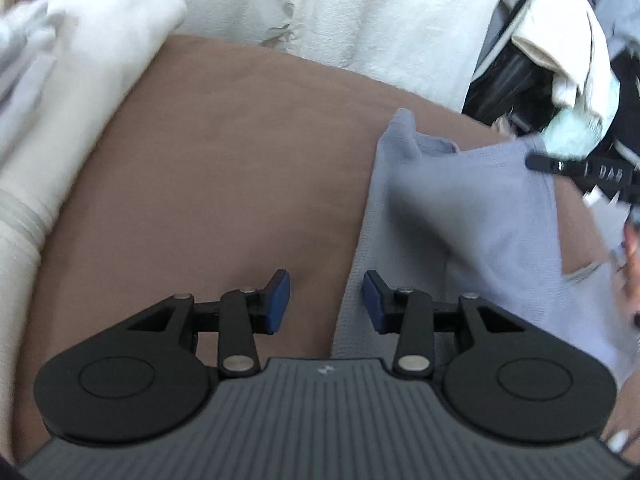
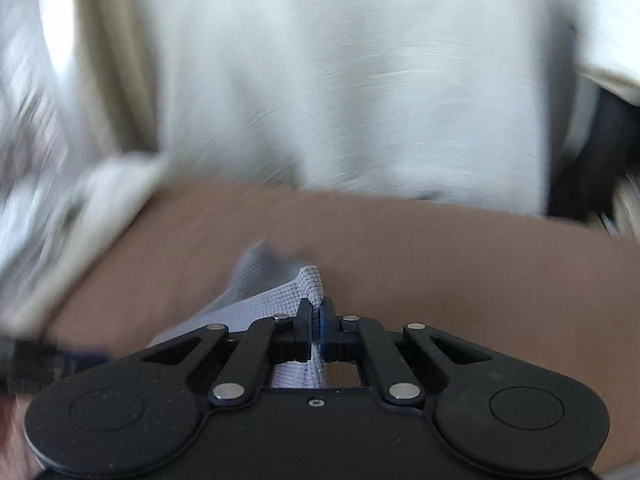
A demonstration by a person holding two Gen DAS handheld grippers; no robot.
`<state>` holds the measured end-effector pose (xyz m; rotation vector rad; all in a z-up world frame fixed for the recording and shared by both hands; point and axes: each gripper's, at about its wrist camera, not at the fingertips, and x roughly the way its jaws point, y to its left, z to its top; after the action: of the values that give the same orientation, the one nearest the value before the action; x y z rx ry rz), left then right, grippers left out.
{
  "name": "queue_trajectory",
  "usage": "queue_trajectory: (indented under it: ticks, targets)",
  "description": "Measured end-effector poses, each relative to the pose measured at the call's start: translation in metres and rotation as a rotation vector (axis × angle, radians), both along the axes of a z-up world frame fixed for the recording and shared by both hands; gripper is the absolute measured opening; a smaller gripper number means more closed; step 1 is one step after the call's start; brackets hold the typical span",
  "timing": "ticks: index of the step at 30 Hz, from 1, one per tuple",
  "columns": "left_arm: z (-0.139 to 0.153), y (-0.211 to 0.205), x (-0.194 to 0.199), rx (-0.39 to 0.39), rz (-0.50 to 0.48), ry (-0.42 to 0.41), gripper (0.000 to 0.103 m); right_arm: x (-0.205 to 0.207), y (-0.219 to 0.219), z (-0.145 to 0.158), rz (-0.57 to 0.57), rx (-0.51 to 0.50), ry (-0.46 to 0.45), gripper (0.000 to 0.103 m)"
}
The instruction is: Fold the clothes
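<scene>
Right gripper (image 2: 316,322): jaws closed tight on a bunched edge of the pale blue knit garment (image 1: 460,208), cloth pinched between the pads. Left gripper (image 1: 326,300): jaws partly apart, nothing between them; its right pad sits over the garment's left edge. Garment lies spread on the brown surface (image 1: 224,184), right of centre. White folded cloth (image 1: 80,60) at far left. Right wrist view is motion-blurred.

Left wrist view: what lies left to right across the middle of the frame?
White folded cloth → bare brown surface → light blue knit garment → right hand-held gripper pinching the garment's far corner.
</scene>
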<state>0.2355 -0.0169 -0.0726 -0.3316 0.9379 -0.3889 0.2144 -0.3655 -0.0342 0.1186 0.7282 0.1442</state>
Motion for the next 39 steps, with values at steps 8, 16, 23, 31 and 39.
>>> queue_trajectory:
  ticks: [8, 16, 23, 31, 39]
  targets:
    - [-0.006, 0.008, 0.005, -0.117, 0.061, 0.032, 0.040, -0.047, -0.056, -0.028, 0.034, 0.283, -0.078, 0.005]
    - [0.025, 0.006, -0.005, -0.174, 0.056, -0.151, 0.041, -0.077, -0.002, -0.026, 0.732, 0.480, 0.181, 0.009]
    - [0.017, -0.025, -0.004, -0.135, -0.044, -0.097, 0.041, -0.073, -0.018, -0.024, 0.561, 0.420, 0.160, 0.057]
    - [0.009, -0.028, -0.005, 0.077, 0.025, -0.078, 0.048, -0.057, 0.033, -0.004, 0.388, -0.170, -0.035, 0.028]
    - [0.002, -0.022, -0.007, 0.081, 0.028, -0.050, 0.048, -0.024, 0.097, -0.038, 0.493, -0.504, 0.041, 0.027]
